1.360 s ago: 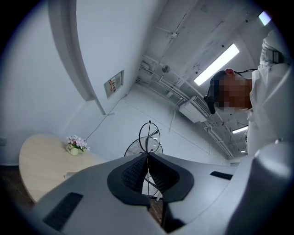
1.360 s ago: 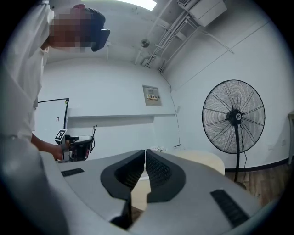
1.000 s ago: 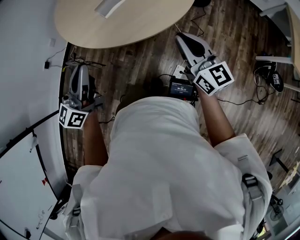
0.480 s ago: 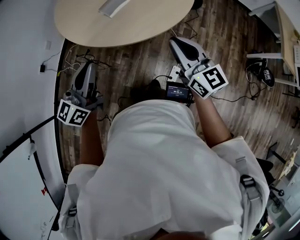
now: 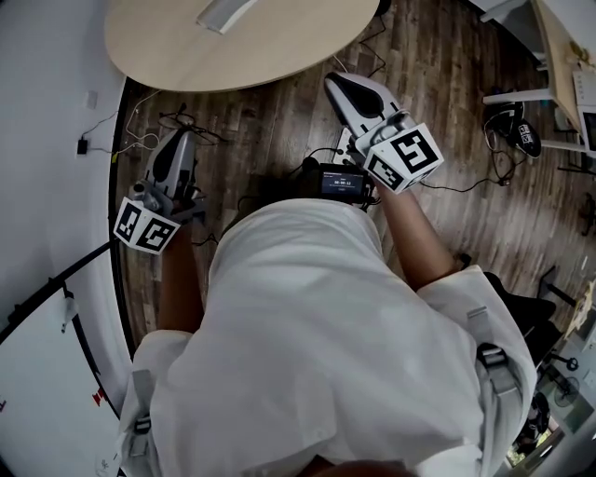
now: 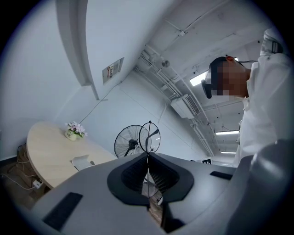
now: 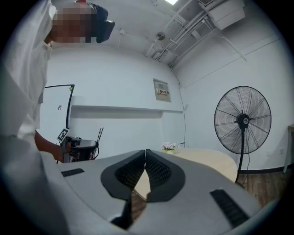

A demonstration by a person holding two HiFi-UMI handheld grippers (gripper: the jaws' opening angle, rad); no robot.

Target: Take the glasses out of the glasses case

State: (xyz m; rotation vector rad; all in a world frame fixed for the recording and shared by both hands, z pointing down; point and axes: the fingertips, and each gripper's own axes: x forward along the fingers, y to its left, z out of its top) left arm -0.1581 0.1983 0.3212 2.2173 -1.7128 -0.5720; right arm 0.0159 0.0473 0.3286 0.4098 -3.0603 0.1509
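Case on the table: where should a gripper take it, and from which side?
Likely across the narrow width of the case, coming from above: it lies long and narrow on the table, with both long sides exposed for the jaws.

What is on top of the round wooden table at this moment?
A small flower pot and a pale object sit on the table; what that object is cannot be told. The left tool covers part of the table.
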